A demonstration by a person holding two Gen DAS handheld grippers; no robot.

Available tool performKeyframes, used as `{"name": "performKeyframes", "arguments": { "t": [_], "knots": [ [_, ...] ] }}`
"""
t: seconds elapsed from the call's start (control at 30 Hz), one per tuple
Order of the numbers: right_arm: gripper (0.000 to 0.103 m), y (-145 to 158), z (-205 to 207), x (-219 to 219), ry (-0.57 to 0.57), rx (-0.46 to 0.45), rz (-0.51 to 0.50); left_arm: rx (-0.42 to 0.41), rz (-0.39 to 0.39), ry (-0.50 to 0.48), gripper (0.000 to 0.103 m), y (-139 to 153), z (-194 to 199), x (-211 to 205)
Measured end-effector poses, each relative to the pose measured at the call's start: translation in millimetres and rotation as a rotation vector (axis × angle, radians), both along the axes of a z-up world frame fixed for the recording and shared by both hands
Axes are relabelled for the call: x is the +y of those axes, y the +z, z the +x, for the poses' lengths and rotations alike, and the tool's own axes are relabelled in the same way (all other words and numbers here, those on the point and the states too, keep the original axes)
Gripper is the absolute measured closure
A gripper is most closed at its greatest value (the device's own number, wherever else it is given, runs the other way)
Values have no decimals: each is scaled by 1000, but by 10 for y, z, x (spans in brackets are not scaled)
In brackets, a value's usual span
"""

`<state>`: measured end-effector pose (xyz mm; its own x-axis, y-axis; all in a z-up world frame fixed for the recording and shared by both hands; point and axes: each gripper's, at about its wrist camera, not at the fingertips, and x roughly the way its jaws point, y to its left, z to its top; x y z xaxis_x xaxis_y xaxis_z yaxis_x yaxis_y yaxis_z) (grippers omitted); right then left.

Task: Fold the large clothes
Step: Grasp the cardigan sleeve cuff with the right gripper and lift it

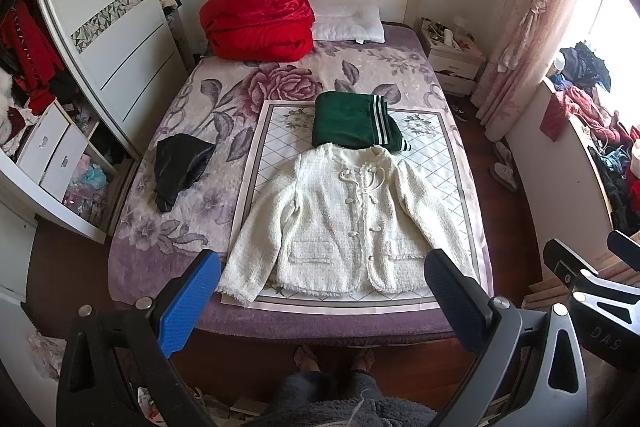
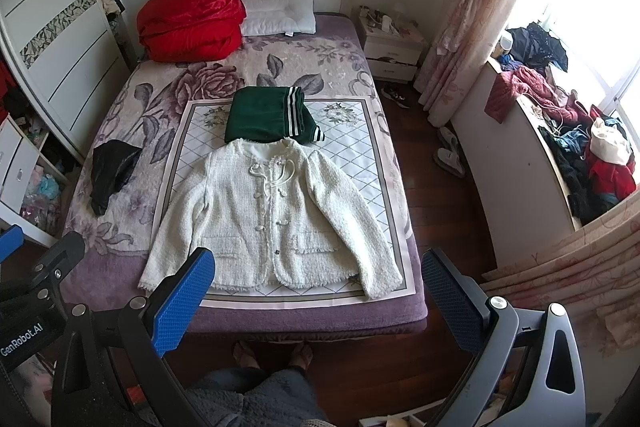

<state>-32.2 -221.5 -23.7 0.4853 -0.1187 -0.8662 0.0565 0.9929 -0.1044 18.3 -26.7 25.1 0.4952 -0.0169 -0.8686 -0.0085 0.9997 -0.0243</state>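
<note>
A cream tweed jacket [image 1: 340,219] lies spread flat, front up and sleeves out, on a patterned mat [image 1: 424,147] at the foot of the bed; it also shows in the right wrist view [image 2: 272,219]. A folded green garment with white stripes [image 1: 356,121] lies just behind its collar, also in the right wrist view [image 2: 272,115]. My left gripper [image 1: 320,291] is open and empty, held above the bed's near edge. My right gripper [image 2: 316,287] is open and empty beside it.
A crumpled black garment [image 1: 180,167] lies on the bed's left side. A red quilt [image 1: 256,19] and a white pillow [image 1: 352,25] sit at the headboard. A wardrobe [image 1: 104,27] stands left, a nightstand [image 1: 452,55] and a clothes-piled windowsill [image 2: 568,131] right.
</note>
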Motion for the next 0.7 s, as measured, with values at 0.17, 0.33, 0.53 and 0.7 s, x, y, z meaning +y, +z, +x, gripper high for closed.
{"name": "performKeyframes", "arguments": {
  "t": [0.17,0.33,0.53,0.7],
  "knots": [
    [0,41,134,-60,-17,9,0,-1,-4,-4,0,-103,97,72],
    [0,-247,377,-86,-78,20,33,-62,3,18,0,-456,368,177],
    [0,-1327,858,-541,-225,77,156,-31,79,51,0,-1462,870,91],
    [6,-2797,1083,-1590,-500,168,164,52,145,64,0,-2440,1145,-203]
  ]
}}
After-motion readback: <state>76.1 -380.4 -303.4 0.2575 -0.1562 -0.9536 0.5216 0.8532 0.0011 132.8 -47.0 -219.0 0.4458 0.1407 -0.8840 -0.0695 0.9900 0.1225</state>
